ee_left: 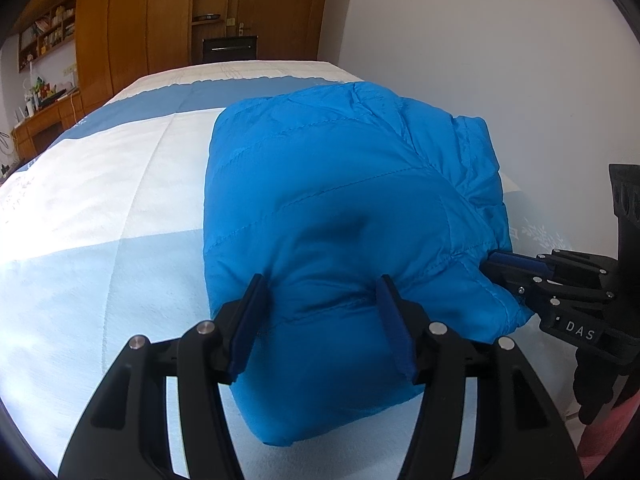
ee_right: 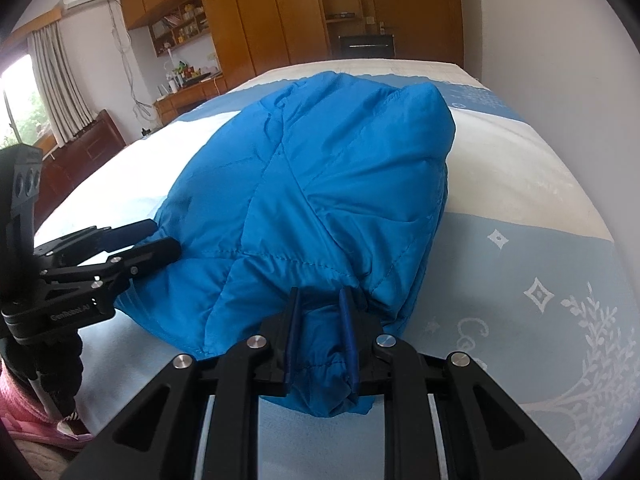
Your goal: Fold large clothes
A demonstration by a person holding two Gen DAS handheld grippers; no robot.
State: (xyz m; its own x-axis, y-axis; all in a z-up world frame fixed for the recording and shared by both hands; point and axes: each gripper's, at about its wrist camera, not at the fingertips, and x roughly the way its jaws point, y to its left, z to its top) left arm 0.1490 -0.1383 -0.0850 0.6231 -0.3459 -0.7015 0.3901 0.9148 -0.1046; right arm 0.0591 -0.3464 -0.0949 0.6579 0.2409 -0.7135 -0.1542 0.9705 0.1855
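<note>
A blue puffer jacket (ee_left: 340, 200) lies folded into a thick bundle on the bed (ee_left: 100, 200); it also shows in the right wrist view (ee_right: 320, 184). My left gripper (ee_left: 320, 292) has its jaws spread wide around the near edge of the bundle, with padded fabric bulging between them. It shows from the side in the right wrist view (ee_right: 160, 236), fingers at the jacket's left edge. My right gripper (ee_right: 320, 300) is shut on a bunched fold of the jacket's near edge. It shows in the left wrist view (ee_left: 496, 264) at the bundle's right side.
The bed has a blue and white quilt (ee_right: 540, 280). A white wall (ee_left: 500, 60) runs along its right side. Wooden wardrobes (ee_left: 140, 20), shelves and a desk (ee_right: 188, 96) stand beyond the far end. Pink fabric (ee_right: 24, 420) sits at the near left edge.
</note>
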